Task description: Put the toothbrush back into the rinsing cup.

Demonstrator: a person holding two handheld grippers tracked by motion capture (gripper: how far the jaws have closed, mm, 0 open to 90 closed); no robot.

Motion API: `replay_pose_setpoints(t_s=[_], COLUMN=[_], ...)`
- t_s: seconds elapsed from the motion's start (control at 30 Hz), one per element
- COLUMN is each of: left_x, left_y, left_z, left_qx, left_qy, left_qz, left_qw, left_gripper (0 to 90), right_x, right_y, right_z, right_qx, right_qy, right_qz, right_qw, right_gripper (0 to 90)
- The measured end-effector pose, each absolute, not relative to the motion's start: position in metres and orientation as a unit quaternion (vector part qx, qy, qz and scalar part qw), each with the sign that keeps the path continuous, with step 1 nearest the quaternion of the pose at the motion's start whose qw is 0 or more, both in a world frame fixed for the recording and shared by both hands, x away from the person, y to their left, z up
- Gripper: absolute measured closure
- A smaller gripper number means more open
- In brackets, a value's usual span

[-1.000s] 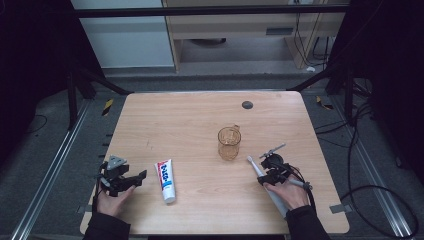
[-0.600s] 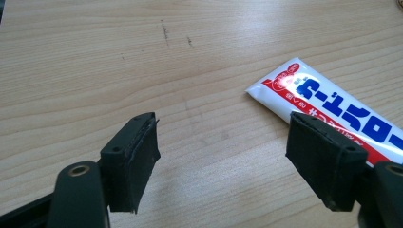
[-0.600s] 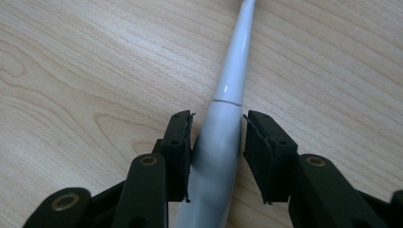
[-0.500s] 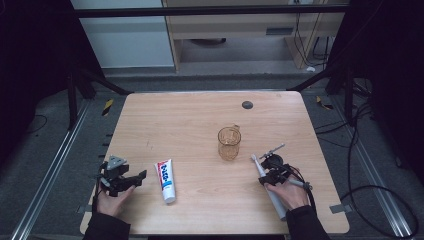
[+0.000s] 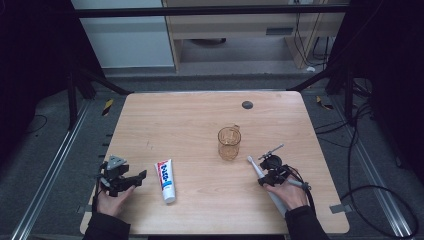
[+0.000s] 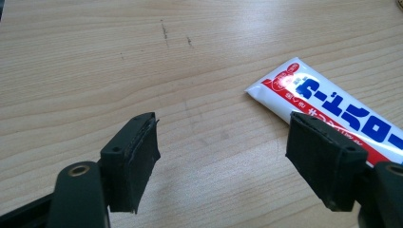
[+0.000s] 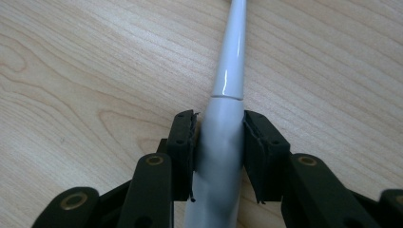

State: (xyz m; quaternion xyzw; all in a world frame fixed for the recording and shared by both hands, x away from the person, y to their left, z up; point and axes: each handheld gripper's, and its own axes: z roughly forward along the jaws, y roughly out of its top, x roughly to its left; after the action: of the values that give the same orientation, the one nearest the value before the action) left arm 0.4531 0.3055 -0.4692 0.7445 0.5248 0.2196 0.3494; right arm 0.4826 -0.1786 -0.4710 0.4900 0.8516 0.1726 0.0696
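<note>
Your right claw (image 7: 219, 142) has just been closing and now pinches the toothbrush (image 7: 223, 137) flat on the counter (image 5: 190, 120), left claw (image 6: 228, 156) gapes empty beside the toothpaste (image 6: 332, 104), so lifting and the cup (image 5: 229, 143) remain.

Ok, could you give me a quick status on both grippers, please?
Right gripper just closed on toothbrush, flat on table. Left gripper open, beside toothpaste tube. Cup ahead, clear.

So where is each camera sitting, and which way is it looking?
High view: above the person's side, looking forward and down at the table; both hands and forearms show.
Left gripper view: on the left gripper, looking along its open jaws at the toothpaste tube.
Right gripper view: on the right gripper, jaws just closed on the electric toothbrush.
Shared: the high view has both the tube and the toothbrush.
</note>
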Motion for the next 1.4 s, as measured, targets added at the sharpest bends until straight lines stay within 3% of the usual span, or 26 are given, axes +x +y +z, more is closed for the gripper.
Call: replay_pose_setpoints(t_s=[0.4,1.4], left_x=[0.453,0.453], left_y=[0.305,0.305], left_z=[-0.469,-0.469], left_qx=[0.744,0.743], left_qy=[0.525,0.526], left_qz=[0.219,0.218], left_qw=[0.351,0.352], left_gripper=[25.3,25.6], right_x=[0.481,0.47], right_y=[-0.179,-0.204], right_z=[-0.469,-0.423], right_qx=[0.502,0.509], right_qy=[0.843,0.789], right_qz=[0.175,0.319], right_qw=[0.081,0.129], right_gripper=[67.8,68.3])
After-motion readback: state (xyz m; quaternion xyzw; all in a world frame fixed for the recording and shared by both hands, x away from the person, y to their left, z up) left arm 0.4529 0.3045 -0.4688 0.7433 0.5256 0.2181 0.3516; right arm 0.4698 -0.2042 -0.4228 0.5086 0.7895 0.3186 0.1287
